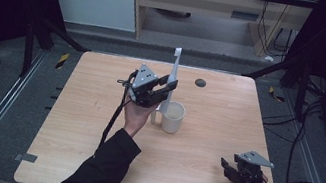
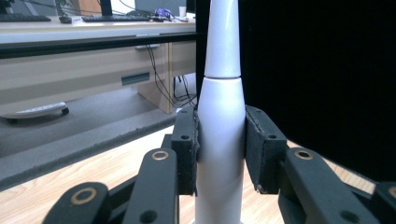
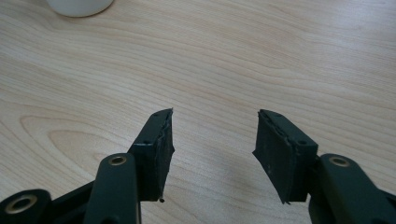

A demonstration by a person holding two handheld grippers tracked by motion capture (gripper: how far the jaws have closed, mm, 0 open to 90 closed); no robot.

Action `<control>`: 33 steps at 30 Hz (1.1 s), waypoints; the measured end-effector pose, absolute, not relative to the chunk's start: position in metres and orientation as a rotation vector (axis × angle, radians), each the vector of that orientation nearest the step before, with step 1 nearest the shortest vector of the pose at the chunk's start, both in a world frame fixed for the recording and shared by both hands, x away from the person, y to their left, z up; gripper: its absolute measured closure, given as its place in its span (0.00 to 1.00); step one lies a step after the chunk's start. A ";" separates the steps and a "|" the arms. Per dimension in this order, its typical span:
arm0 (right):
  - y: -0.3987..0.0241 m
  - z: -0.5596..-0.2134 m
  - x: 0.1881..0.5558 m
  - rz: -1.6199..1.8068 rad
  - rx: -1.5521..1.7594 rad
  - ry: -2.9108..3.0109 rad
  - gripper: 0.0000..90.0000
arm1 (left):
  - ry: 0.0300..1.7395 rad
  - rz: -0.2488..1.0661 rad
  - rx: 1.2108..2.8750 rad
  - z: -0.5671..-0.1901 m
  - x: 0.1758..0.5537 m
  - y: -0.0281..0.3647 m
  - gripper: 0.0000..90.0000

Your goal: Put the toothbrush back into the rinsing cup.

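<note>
The left gripper was closed on a tall white plastic electric toothbrush, its black pads pressed against both sides of the thick lower handle. In the left gripper view the toothbrush stood upright between the pads, with a seam above them where the narrower neck began and rose out of the top of the picture. From the high view the toothbrush stood near the middle of the light wooden table, its slim head reaching up past the table's far edge in the picture, its lower end close to the tabletop. Whether that end touched the wood could not be told. A white round ceramic cup stood on the table just beside the toothbrush, to its right and a little nearer the person.

The right gripper rested low near the near right corner of the table, well apart from the cup and the toothbrush. In the right gripper view its jaws stood wide apart with bare wood between them, and the cup's rim showed at the top left edge
</note>
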State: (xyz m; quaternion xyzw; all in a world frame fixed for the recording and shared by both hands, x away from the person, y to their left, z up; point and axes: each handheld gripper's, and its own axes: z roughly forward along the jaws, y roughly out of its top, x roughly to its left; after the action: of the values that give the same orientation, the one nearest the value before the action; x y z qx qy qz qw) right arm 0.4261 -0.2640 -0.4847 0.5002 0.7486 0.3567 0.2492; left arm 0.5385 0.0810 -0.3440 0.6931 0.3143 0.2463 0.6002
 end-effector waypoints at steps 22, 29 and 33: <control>-0.262 -0.484 0.426 0.978 1.362 2.043 0.51 | 0.744 0.531 1.644 -0.373 0.559 0.056 0.74; -0.262 -0.485 0.427 0.972 1.359 2.047 0.51 | 0.756 0.519 1.677 -0.385 0.562 0.054 0.74; -0.262 -0.485 0.427 0.970 1.359 2.048 0.51 | 0.767 0.511 1.700 -0.395 0.562 0.054 0.74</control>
State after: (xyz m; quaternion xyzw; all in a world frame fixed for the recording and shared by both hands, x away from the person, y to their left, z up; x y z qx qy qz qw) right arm 0.4265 -0.2618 -0.4853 0.4983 0.7510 0.3559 0.2470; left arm 0.5623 0.0536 -0.3947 0.7236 0.3263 0.2173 0.5680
